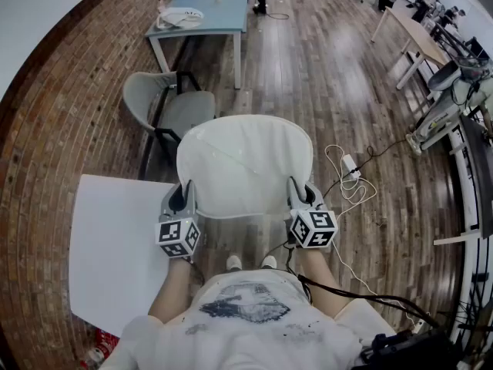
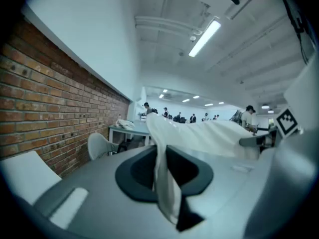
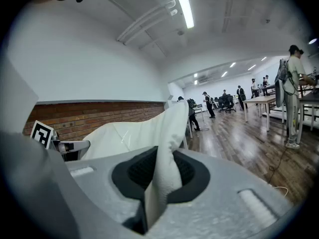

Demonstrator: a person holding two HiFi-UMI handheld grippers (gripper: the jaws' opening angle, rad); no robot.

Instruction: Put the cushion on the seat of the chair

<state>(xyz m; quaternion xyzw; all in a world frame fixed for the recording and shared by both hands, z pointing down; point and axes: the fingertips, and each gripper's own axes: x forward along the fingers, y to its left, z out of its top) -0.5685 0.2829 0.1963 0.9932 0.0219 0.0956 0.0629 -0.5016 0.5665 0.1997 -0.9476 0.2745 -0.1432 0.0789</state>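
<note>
A cream cushion point(image 1: 243, 164) hangs flat in the air between both grippers, in front of the person. My left gripper point(image 1: 185, 193) is shut on the cushion's left edge, and the fabric point(image 2: 164, 178) runs pinched between its jaws. My right gripper point(image 1: 299, 191) is shut on the right edge, with a fold of cushion point(image 3: 164, 168) clamped in its jaws. A grey chair point(image 1: 173, 110) stands beyond the cushion's far left corner, its seat point(image 1: 189, 112) partly covered by the cushion in the head view. The chair point(image 2: 102, 146) also shows low at the left in the left gripper view.
A white board point(image 1: 115, 245) lies on the floor at the left by the brick wall point(image 1: 46, 168). A blue-grey table point(image 1: 202, 14) stands behind the chair. A white cable point(image 1: 350, 183) curls on the wood floor at the right. People stand far off point(image 3: 294, 93).
</note>
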